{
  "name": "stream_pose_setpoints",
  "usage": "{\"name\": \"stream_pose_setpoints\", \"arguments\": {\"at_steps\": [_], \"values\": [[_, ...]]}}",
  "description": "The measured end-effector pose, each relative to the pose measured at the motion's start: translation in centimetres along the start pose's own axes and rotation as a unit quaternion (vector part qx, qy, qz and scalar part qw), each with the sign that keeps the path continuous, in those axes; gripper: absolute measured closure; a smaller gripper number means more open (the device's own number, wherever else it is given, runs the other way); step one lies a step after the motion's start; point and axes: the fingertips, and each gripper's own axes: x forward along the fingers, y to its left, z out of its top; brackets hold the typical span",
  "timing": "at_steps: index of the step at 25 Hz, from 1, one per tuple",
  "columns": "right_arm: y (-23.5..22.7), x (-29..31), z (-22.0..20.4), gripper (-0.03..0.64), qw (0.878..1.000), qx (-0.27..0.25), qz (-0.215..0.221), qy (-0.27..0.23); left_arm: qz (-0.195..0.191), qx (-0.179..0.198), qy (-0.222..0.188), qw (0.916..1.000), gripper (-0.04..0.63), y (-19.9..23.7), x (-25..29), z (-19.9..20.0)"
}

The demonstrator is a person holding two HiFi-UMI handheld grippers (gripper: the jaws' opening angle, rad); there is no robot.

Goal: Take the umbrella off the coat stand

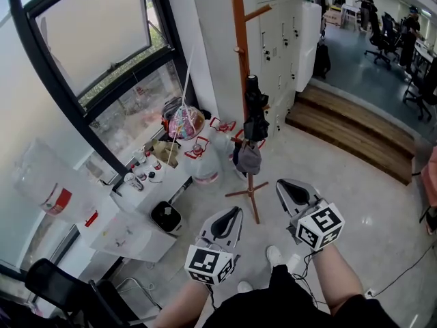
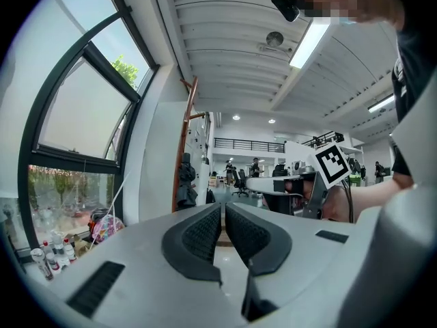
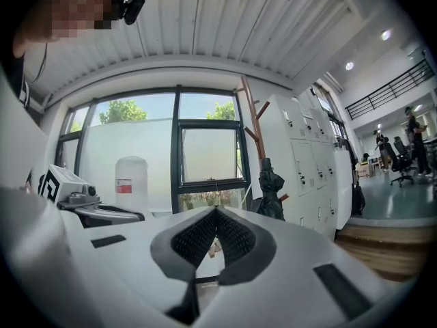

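Observation:
A wooden coat stand (image 1: 239,39) rises from the floor by the white lockers. A folded black umbrella (image 1: 256,115) hangs upright on it, with a grey cap (image 1: 249,160) just below. My left gripper (image 1: 235,212) and right gripper (image 1: 283,183) are both held level, short of the stand's foot, shut and empty. In the left gripper view the shut jaws (image 2: 223,207) point past the stand (image 2: 184,142) and the umbrella (image 2: 186,180), which are to their left. In the right gripper view the jaws (image 3: 216,210) are shut, and the umbrella (image 3: 271,190) hangs to their right on the stand (image 3: 252,121).
A white table (image 1: 136,241) with small bottles stands under the window at left, a colourful bag (image 1: 186,121) and a black bin (image 1: 166,217) close by. A large water jug (image 1: 41,183) sits far left. Wooden steps (image 1: 355,132) lead up at the right. A black chair (image 1: 54,285) is near my left.

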Motion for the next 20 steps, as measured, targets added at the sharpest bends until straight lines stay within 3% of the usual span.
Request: {"name": "stream_pose_setpoints", "arguments": {"at_steps": [20], "values": [[-10.8, 10.3, 2.0, 0.563, 0.998, -0.01, 0.059, 0.001, 0.061, 0.022, -0.008, 0.9978, 0.565, 4.1, 10.4, 2.1]]}}
